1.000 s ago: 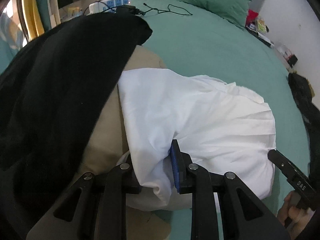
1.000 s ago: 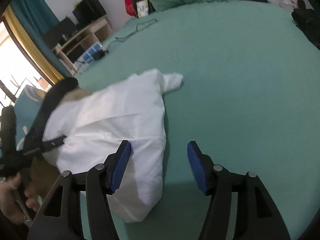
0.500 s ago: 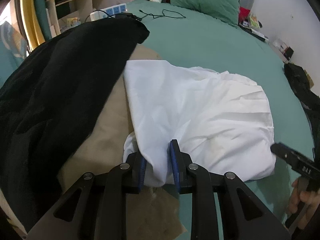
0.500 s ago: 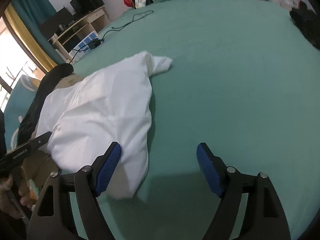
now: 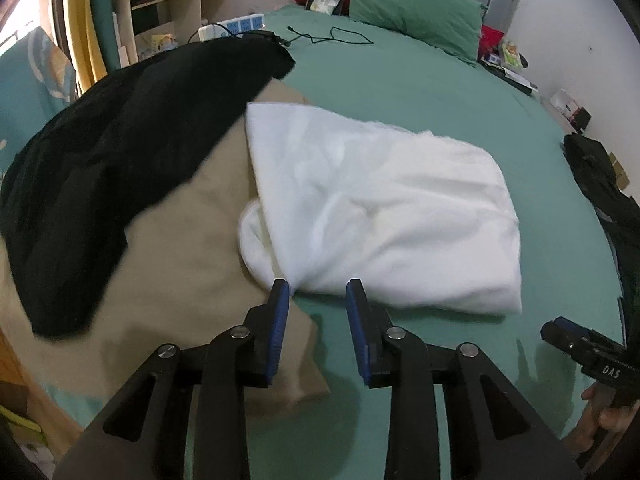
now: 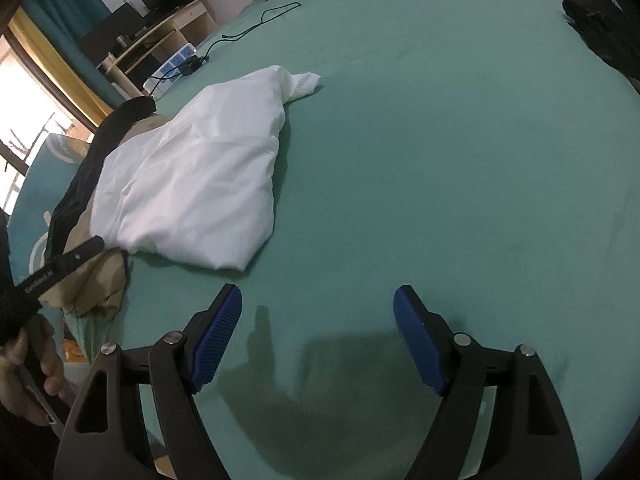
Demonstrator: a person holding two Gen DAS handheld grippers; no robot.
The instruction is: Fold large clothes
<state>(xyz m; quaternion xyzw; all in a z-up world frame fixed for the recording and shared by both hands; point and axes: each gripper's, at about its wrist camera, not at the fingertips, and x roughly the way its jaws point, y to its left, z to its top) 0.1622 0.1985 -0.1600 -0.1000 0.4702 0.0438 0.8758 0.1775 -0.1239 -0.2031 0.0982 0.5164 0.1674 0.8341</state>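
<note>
White garment [image 5: 384,216] folded, both tools clear of it.

It lies on the green bedsheet [image 6: 460,152], overlapping the tan cloth [image 5: 192,264]. Left gripper [image 5: 318,300] jaws opening, nothing between; right gripper [image 6: 318,336] spread wide, empty: looks like letting go after the fold.

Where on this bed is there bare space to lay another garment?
Bare sheet runs from the white garment to the dark clothes at the far edge. Crowded: black garment and tan cloth beside the white one.
</note>
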